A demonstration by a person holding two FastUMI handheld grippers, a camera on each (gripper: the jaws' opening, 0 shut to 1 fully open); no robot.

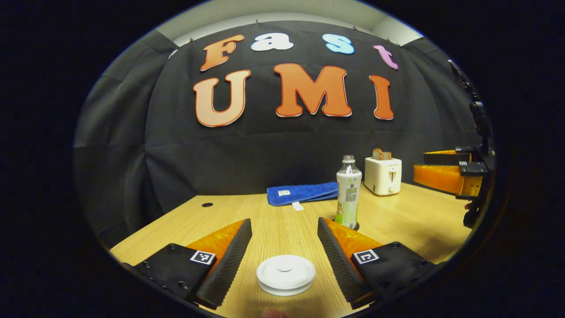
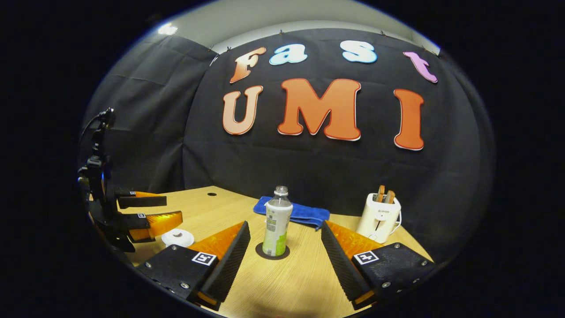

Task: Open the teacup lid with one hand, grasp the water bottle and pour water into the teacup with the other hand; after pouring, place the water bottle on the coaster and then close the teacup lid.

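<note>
The white teacup lid point(image 1: 286, 273) lies flat just below and between the fingers of my left gripper point(image 1: 284, 223), which is open and holds nothing; what is under the lid is hidden. The uncapped water bottle point(image 1: 348, 194) with a green label stands upright on a dark round coaster point(image 1: 355, 226) to the right of it. In the right gripper view the bottle point(image 2: 277, 226) stands on the coaster point(image 2: 272, 253), just ahead of my open right gripper point(image 2: 285, 226). The lid point(image 2: 177, 237) shows beneath the left gripper point(image 2: 173, 209) at the left.
A folded blue towel point(image 1: 302, 193) lies at the back of the wooden table point(image 1: 282, 221) against the black cloth. A white toaster point(image 1: 382, 176) with bread in it stands at the back right. The right gripper point(image 1: 420, 164) hovers at the far right.
</note>
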